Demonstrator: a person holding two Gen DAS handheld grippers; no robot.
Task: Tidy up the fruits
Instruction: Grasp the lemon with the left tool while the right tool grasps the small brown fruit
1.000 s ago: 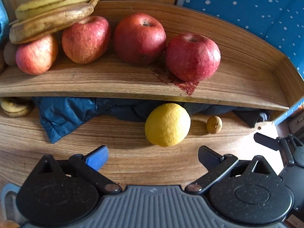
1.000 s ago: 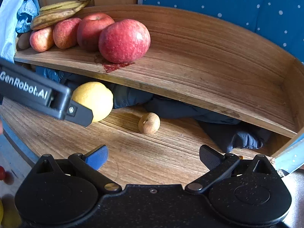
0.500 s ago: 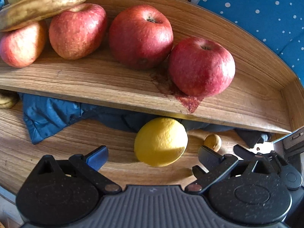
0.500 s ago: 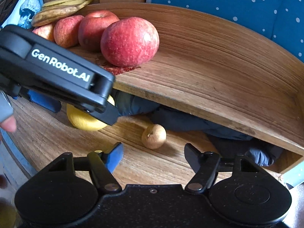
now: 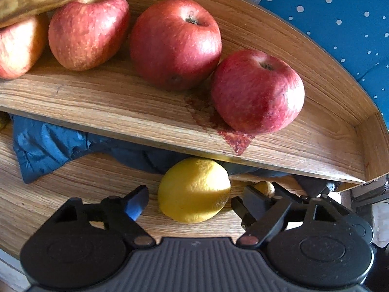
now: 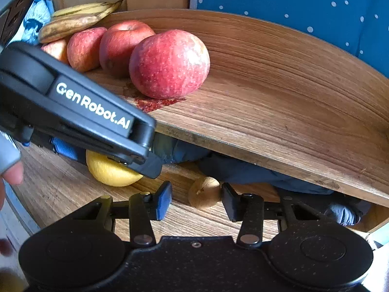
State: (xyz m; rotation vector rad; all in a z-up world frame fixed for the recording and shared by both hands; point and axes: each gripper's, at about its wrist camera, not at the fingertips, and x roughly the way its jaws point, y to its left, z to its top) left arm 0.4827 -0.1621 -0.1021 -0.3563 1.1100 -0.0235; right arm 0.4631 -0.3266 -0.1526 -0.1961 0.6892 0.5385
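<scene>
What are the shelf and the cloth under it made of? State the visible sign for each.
Shelf: looks like wood or wood veneer, smooth satin finish; streaky brown grain runs along it. Cloth: dark blue, probably thin synthetic fabric; crumpled folds with a slight sheen.

it looked like a home, a lived-in corner rather than a shop or lab. a two-level wooden shelf [image 6: 279, 102] with a raised curved back held loose fruit: red apples [image 5: 175, 41] in a row and spotted, browning bananas [image 6: 80, 19] at the shelf's far left end. a dried red stain [image 5: 218, 126] marked the shelf's upper board. crumpled dark blue cloth [image 5: 48, 146] was stuffed under that board. behind the shelf hung blue fabric with white dots [image 6: 304, 4].
</scene>
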